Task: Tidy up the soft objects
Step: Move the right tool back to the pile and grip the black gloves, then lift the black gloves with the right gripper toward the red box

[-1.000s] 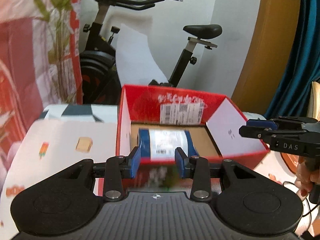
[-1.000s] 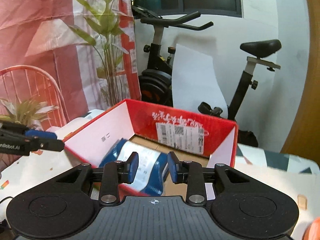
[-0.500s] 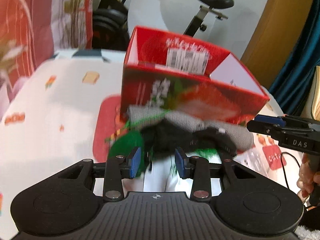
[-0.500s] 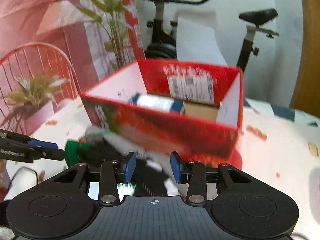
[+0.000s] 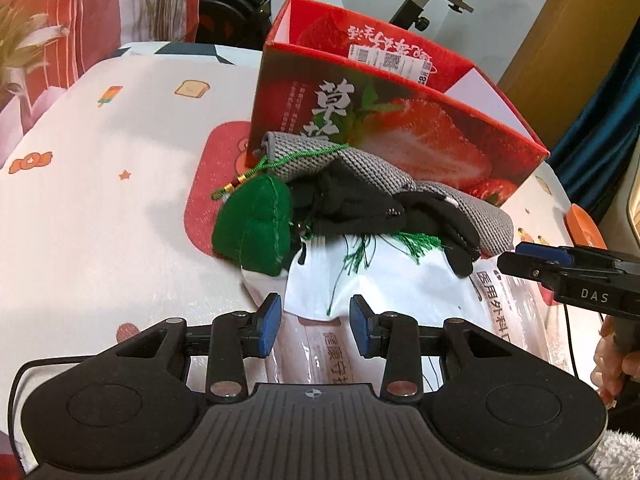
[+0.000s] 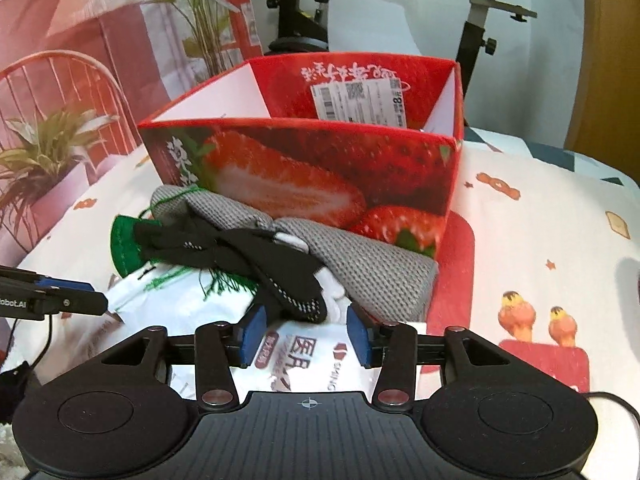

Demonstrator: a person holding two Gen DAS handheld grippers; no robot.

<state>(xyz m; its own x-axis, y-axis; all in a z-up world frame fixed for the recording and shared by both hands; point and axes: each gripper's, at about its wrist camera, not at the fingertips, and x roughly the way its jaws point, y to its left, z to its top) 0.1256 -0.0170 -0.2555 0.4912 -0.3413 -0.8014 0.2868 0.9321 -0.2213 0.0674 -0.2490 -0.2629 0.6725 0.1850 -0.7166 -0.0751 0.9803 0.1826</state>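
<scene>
2 open grippers (image 5: pixel 314 330) (image 6: pixel 306 336) face piled soft things (image 5: pixel 360 196); box (image 5: pixel 400 120) behind.

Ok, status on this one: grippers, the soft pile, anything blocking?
Left gripper open, empty. Right gripper open, empty. Black glove, grey cloth and green pouch piled before the strawberry box. Nothing blocking.

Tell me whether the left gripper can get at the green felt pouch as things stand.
Probably yes. The left gripper is open and empty, and the green felt pouch lies just ahead, left of its line, with its near side bare; only the black glove leans on its far right.
</scene>
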